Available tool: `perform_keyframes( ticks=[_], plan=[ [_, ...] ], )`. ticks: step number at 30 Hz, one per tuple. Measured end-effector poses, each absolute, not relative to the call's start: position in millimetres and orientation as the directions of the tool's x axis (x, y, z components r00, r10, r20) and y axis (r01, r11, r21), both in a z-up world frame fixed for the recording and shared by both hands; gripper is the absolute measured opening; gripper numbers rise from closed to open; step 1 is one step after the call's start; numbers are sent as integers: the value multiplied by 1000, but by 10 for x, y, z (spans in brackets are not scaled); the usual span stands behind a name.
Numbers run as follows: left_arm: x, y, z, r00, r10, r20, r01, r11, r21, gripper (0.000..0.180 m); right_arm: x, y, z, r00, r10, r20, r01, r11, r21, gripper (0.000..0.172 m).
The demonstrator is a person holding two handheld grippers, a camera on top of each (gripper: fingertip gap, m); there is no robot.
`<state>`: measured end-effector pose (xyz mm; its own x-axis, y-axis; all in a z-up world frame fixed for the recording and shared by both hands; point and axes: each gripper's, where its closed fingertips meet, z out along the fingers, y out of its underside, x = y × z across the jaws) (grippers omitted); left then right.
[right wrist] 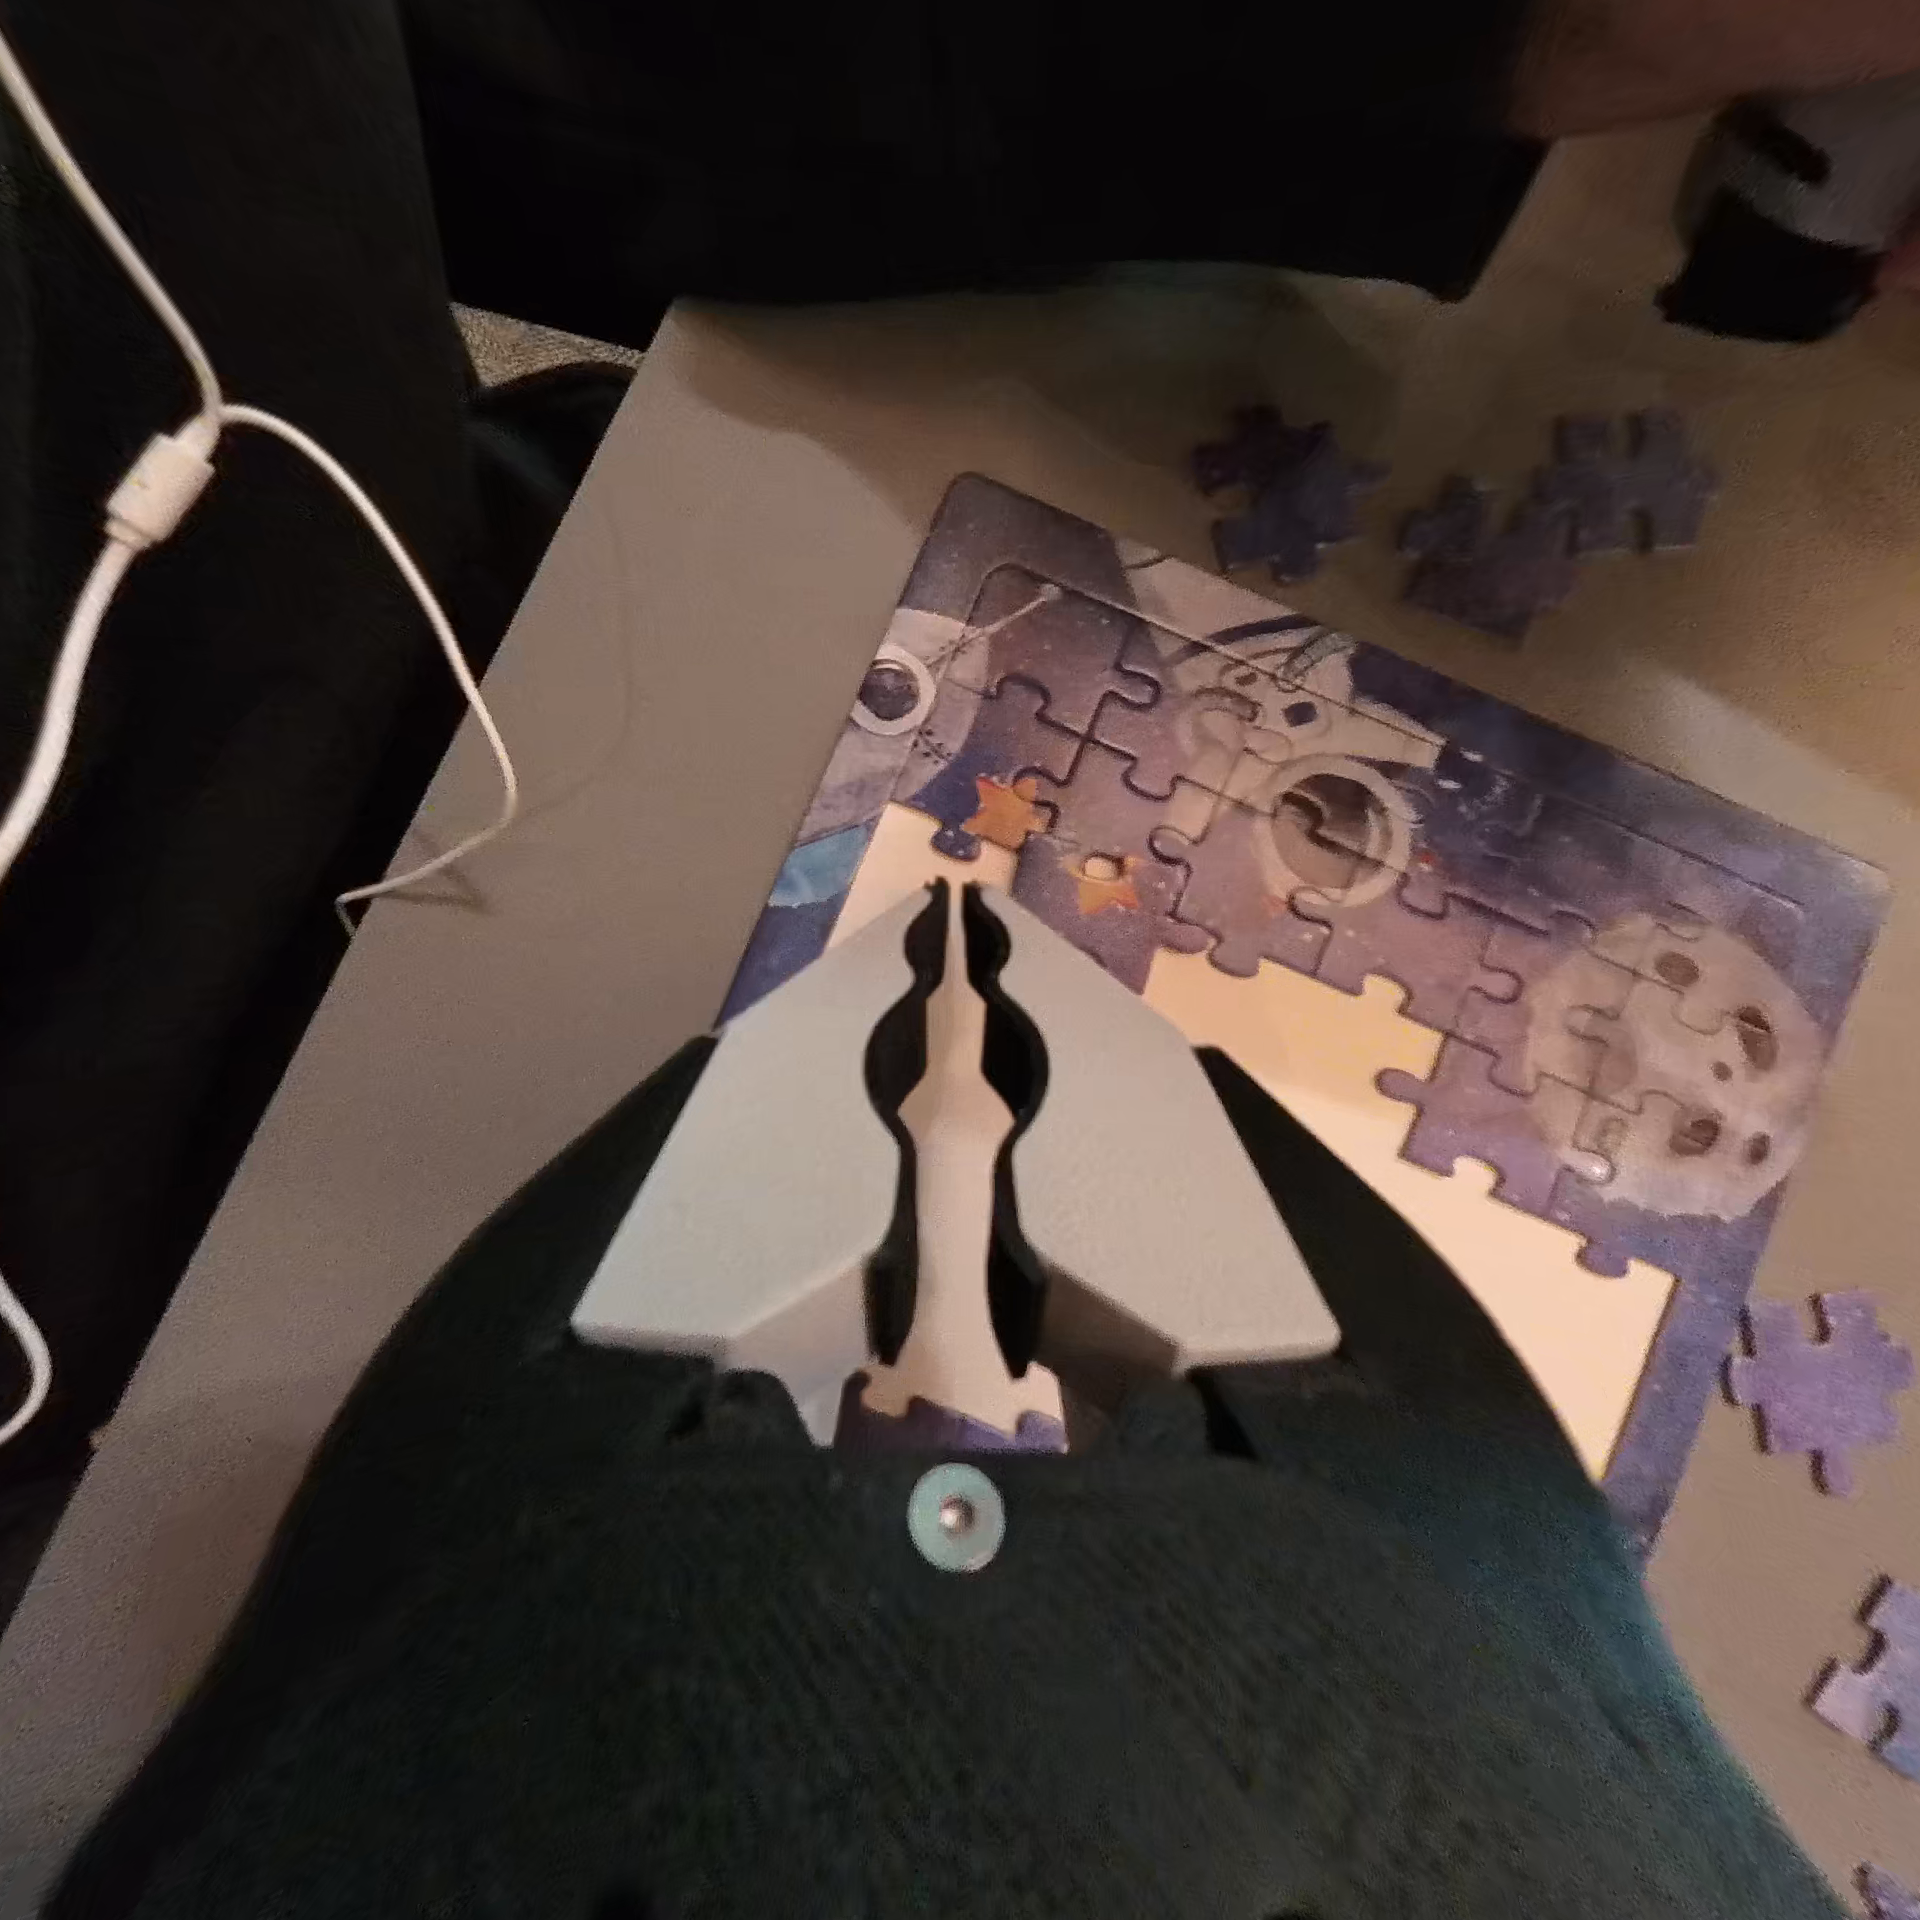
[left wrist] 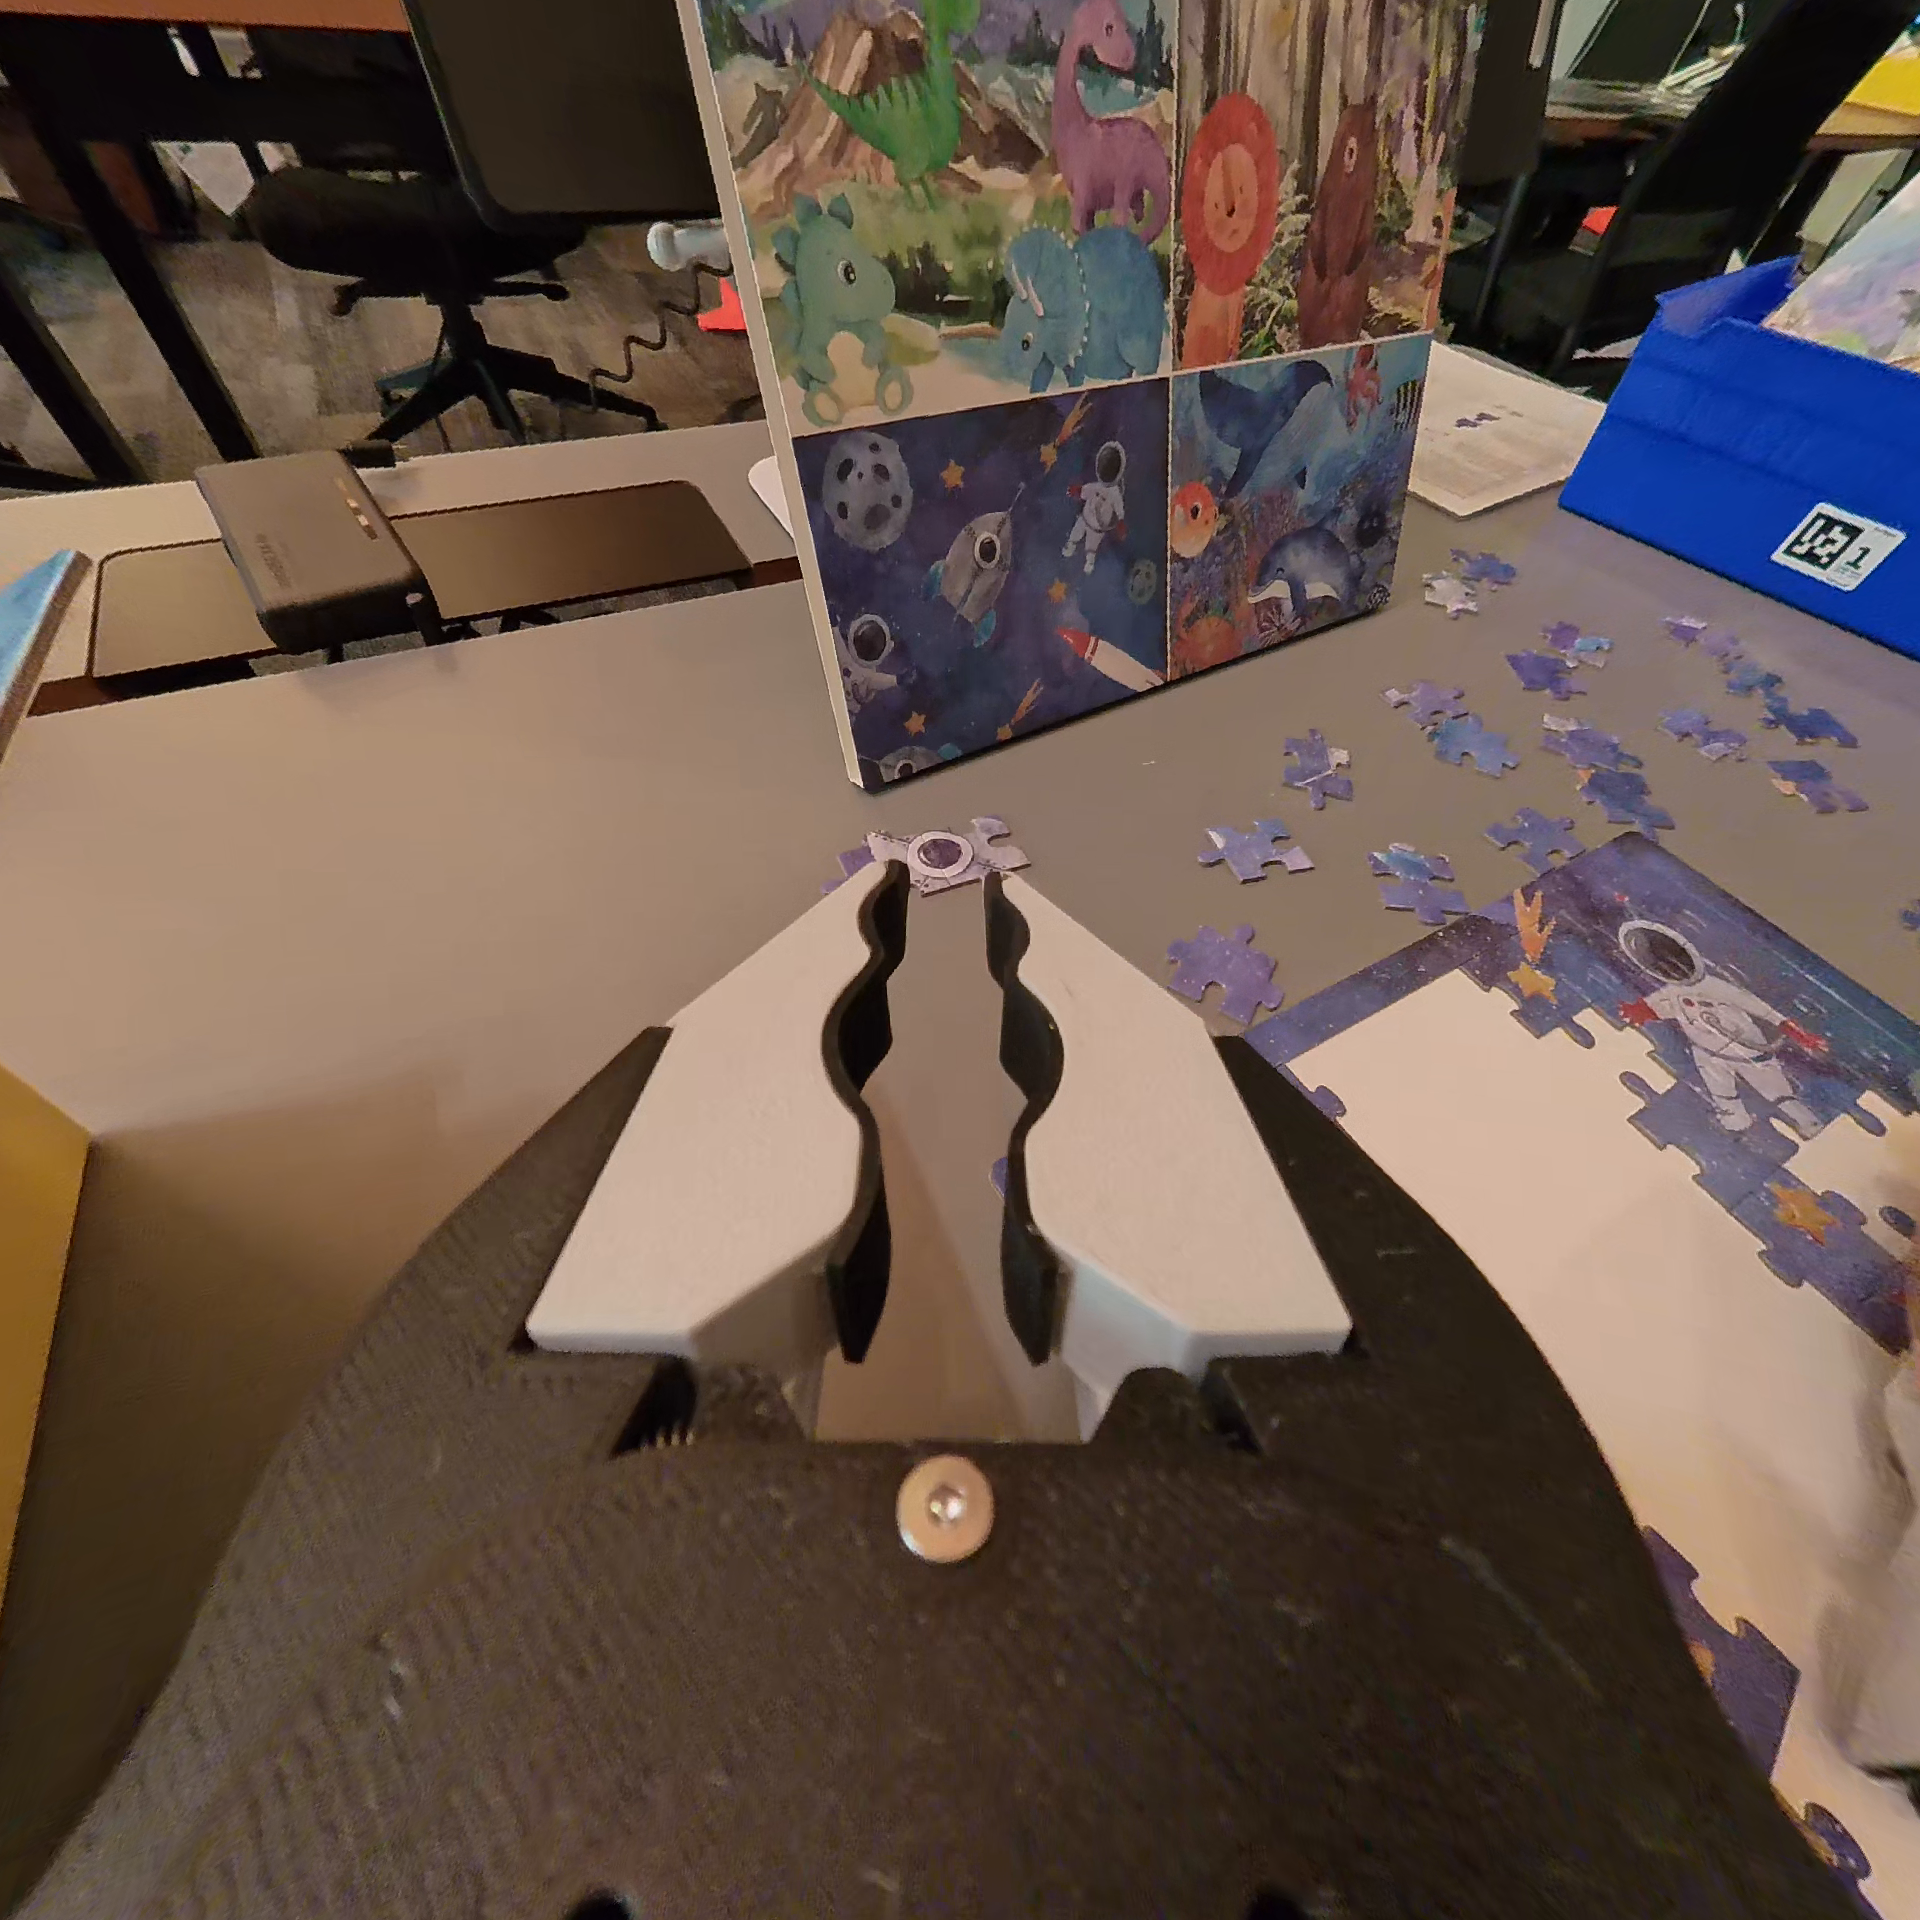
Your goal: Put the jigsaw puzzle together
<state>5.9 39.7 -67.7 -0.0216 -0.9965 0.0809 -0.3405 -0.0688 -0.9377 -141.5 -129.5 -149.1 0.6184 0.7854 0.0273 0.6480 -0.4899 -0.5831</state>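
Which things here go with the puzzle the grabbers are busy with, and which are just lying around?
With the puzzle:
- left gripper, pinching a ring piece
- right gripper, closed over the puzzle tray
- loose pieces
- picture board

Lying around:
- blue bin
- black box
- white cable
- office chair
- paper sheet
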Motion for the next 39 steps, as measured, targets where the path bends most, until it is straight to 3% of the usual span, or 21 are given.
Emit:
perform_keyframes(
  ticks=[7,12,39],
  plan=[
    [56,388,-658,-29,-995,93,-333,-78,-940,13,-1285,-1126,-1476,703,711,28,571,-539,-619,30],
    [57,379,-652,-33,-995,95,-332,-79,-940,13,-1231,-1097,-1557,732,680,32,560,-575,-597,36],
    [62,372,-659,-36,-994,103,-334,-85,-939,14,-1246,-1248,-1537,856,516,-41,412,-726,-551,29]
  ],
)
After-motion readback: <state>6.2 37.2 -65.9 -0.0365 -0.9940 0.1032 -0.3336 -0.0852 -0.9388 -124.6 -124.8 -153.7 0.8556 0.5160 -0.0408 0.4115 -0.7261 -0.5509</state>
